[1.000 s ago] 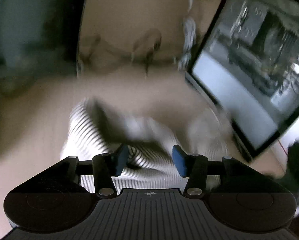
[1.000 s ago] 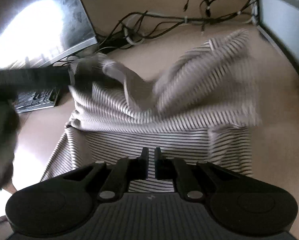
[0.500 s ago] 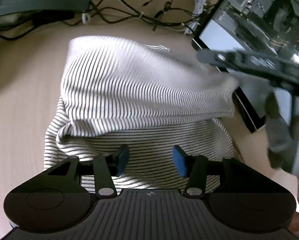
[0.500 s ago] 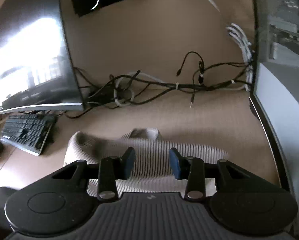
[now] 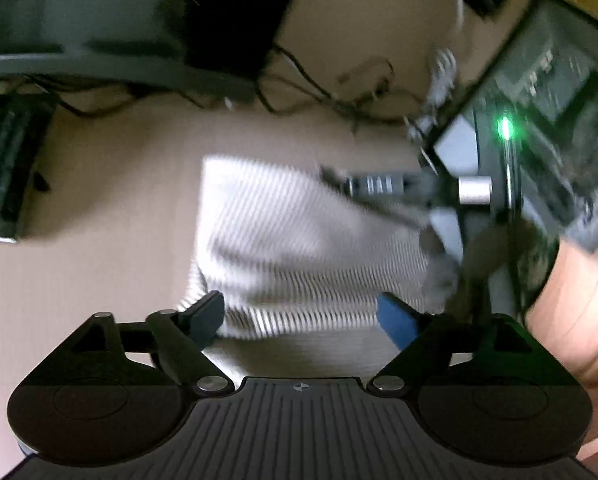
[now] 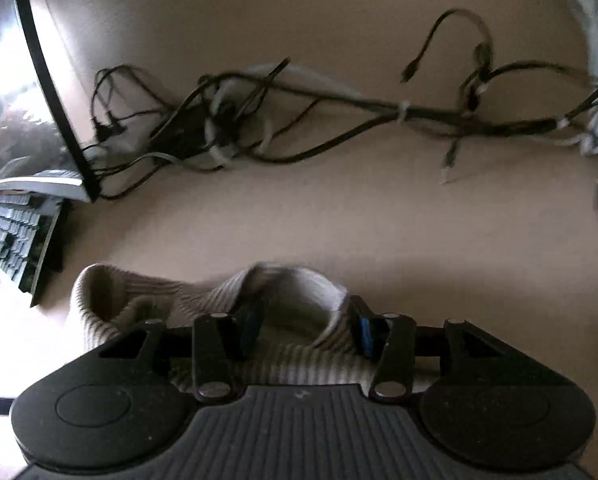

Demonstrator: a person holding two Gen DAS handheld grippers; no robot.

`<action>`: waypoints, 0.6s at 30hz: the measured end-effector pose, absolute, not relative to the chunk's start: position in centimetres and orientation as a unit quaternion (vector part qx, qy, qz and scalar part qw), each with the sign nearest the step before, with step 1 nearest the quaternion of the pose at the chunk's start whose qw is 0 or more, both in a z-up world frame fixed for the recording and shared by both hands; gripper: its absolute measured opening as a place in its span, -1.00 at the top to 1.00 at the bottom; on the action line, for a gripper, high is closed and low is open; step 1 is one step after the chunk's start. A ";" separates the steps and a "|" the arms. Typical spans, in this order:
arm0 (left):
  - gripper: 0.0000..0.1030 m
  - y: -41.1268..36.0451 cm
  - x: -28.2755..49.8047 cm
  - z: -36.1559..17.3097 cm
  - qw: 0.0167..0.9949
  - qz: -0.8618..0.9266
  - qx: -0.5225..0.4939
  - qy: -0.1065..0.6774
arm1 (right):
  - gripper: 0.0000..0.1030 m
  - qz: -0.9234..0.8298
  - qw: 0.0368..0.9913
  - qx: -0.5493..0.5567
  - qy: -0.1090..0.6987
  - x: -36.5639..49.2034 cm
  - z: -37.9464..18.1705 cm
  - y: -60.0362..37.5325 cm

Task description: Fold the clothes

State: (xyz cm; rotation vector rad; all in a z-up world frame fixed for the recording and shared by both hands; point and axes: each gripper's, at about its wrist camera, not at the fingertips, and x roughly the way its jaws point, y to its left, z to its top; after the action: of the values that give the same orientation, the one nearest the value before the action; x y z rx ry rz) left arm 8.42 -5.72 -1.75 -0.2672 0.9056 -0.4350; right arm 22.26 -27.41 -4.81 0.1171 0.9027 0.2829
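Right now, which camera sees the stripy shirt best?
The left wrist view: the whole folded stripy shirt lies on the desk, though blurred. The right wrist view shows only its near edge, partly hidden behind the tongs.

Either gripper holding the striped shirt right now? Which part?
Nothing held. The left gripper is opening, pads clear of the striped shirt. The right gripper is opening too; a fold lies loose between its pads.
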 end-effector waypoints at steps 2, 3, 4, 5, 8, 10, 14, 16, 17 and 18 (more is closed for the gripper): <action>-0.78 -5.4 9.0 -1.6 0.870 -0.199 -0.135 0.431 | 0.39 0.142 0.891 0.031 0.430 21.9 -5.1 -26.7; -0.78 -5.3 9.2 -1.7 0.870 -0.195 -0.135 0.433 | 0.58 0.139 0.893 0.022 0.428 21.6 -5.1 -26.6; -0.78 -5.2 9.4 -1.8 0.869 -0.192 -0.135 0.435 | 0.77 0.137 0.894 0.024 0.426 21.3 -5.0 -26.7; -0.78 -5.1 9.6 -1.8 0.870 -0.189 -0.135 0.435 | 0.80 0.137 0.896 0.034 0.422 20.9 -4.5 -27.0; -0.81 -4.4 9.6 -1.6 0.872 -0.187 -0.136 0.431 | 0.84 0.150 0.904 0.062 0.395 18.6 -2.3 -27.9; -0.82 -3.7 9.5 -1.4 0.876 -0.182 -0.139 0.423 | 0.92 0.161 0.911 0.073 0.372 16.1 -0.8 -28.5; -0.82 -2.2 9.5 -0.6 0.885 -0.169 -0.152 0.407 | 0.92 0.170 0.911 0.102 0.361 11.1 0.0 -29.2; -0.82 -1.5 9.5 0.1 0.889 -0.166 -0.156 0.397 | 0.92 0.166 0.907 0.109 0.372 9.3 -1.0 -29.0; -0.82 -1.4 9.6 0.7 0.893 -0.169 -0.154 0.388 | 0.92 0.164 0.904 0.113 0.378 8.5 -1.5 -28.9; -0.82 -1.4 9.6 1.2 0.896 -0.171 -0.152 0.379 | 0.92 0.158 0.902 0.116 0.385 7.8 -2.2 -28.8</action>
State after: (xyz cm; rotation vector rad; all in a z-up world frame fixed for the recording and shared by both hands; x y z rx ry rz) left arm 9.61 -1.37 1.24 -0.3159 0.7861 -0.3545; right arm 7.76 -28.85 -2.19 0.2394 0.7958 0.3259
